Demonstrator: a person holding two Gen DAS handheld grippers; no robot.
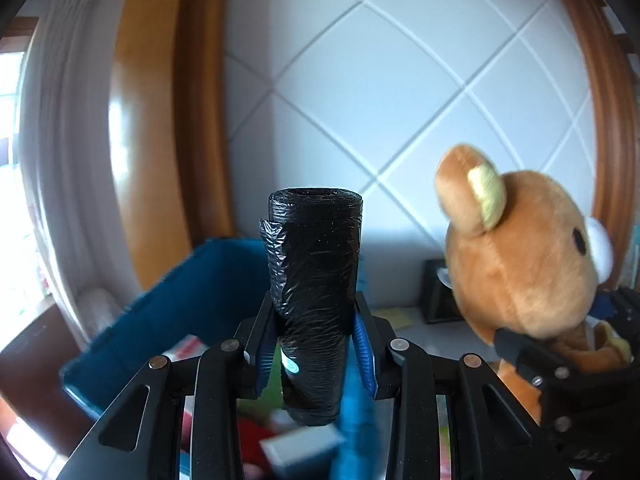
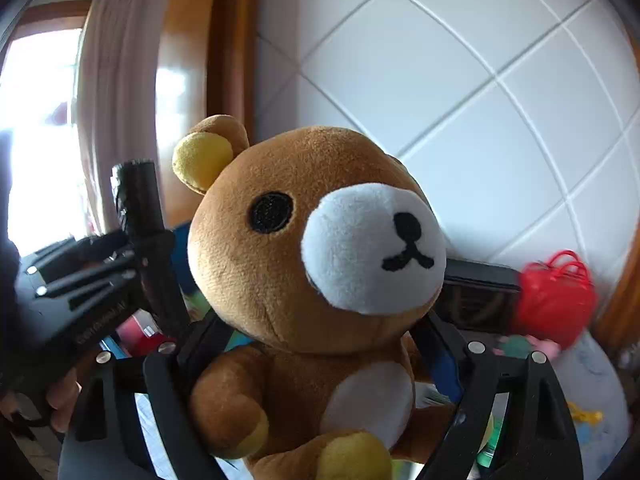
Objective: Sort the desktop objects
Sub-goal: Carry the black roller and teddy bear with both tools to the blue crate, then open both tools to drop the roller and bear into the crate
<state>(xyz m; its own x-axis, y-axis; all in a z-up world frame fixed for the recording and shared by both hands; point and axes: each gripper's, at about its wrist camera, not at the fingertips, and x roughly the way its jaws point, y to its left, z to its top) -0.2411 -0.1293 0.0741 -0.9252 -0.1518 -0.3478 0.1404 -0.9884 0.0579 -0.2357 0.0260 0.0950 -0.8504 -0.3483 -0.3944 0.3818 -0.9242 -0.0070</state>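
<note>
Wall (image 1: 420, 80) of white diagonal tiles is filling the background in both views, with a wooden frame (image 1: 200, 120) and a pale curtain (image 1: 52, 120) hanging at the left by a bright window.

Blue bin (image 1: 188, 292) is sitting below the left gripper, tilted in the left wrist view, holding blurred red, white and grey items that are too smeared to tell apart.

Teddy bear (image 2: 320, 260), brown plush with a white muzzle and yellow inner ears, is being held upright in the air by the right gripper (image 2: 320, 368); its jaws are clenching the bear's body from both sides, just under the head. In the left wrist view the bear (image 1: 528, 264) is showing at the right, facing away to the right, close beside the left gripper.

Red bag (image 2: 554, 296) with 2 handles is sitting at the far right, beside a dark box (image 2: 480, 296) behind the bear.

Roll of black bags (image 1: 314, 292) is standing upright between the jaws of the left gripper (image 1: 316, 340), which are grasping it around its lower half, above the bin. In the right wrist view the roll (image 2: 140, 208) is leaning slightly, left of the bear and apart from it.

Person's fingers (image 2: 64, 396) are gripping the left tool's handle at the lower left.
</note>
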